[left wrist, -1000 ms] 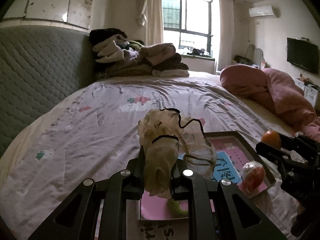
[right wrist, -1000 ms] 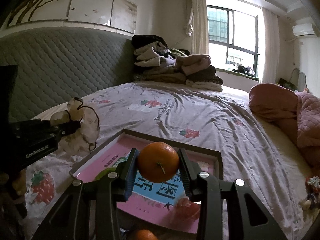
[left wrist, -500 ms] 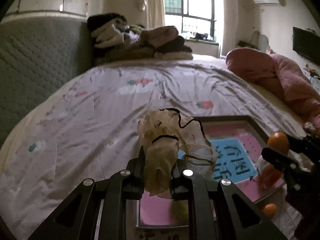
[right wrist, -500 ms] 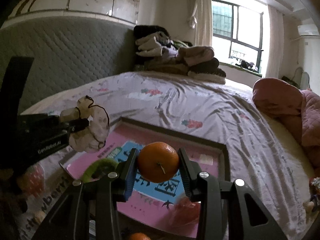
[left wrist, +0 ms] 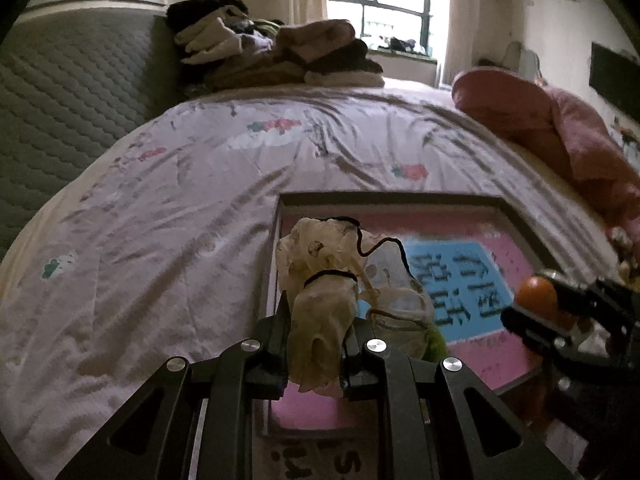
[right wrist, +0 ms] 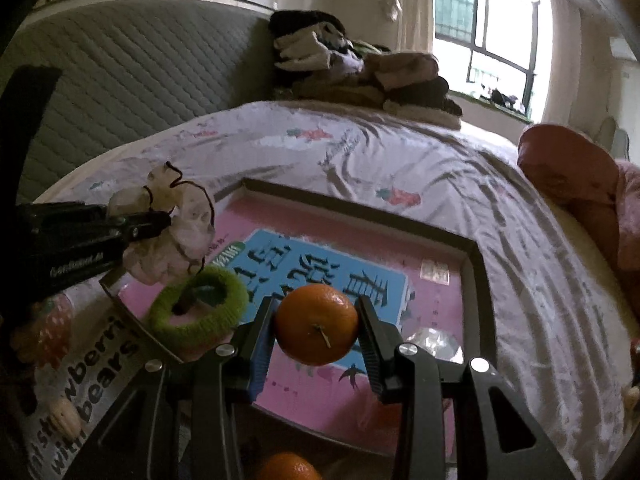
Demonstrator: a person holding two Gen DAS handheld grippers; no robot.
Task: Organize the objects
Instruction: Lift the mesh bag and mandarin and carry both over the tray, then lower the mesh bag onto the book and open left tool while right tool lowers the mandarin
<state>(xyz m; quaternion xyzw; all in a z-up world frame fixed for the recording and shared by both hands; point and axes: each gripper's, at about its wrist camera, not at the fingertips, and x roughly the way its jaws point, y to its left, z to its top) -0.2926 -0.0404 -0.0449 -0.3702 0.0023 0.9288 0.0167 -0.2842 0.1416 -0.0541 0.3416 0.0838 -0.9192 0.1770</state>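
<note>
- Left wrist view: the left tool (left wrist: 316, 344) is clenched on a cream scrunchie (left wrist: 324, 280) trimmed with a black cord, and the bunched fabric stands up out of the jaws.
- Against the frame from a second ago, this tool has dipped toward the box (left wrist: 520, 216); the dark-rimmed tray with its pink and blue printed floor now fills far more of the lower view, and the scrunchie hangs over its near left corner.
- Right wrist view: the right tool (right wrist: 316, 328) grips an orange (right wrist: 316, 324) between its two pads, stem facing the camera, above the box's printed floor.
- A second ago the orange hung higher and further back; now the box rim (right wrist: 476, 264) sits much nearer.
- A green scrunchie (right wrist: 200, 308) lies inside the box at its left corner, newly in plain sight.
- A second orange (right wrist: 288, 466) shows at the bottom edge, below the tool.
- Around the box spreads the bed (left wrist: 160, 208) with its printed sheet; folded clothes (left wrist: 272, 52) are stacked at the far end.
</note>
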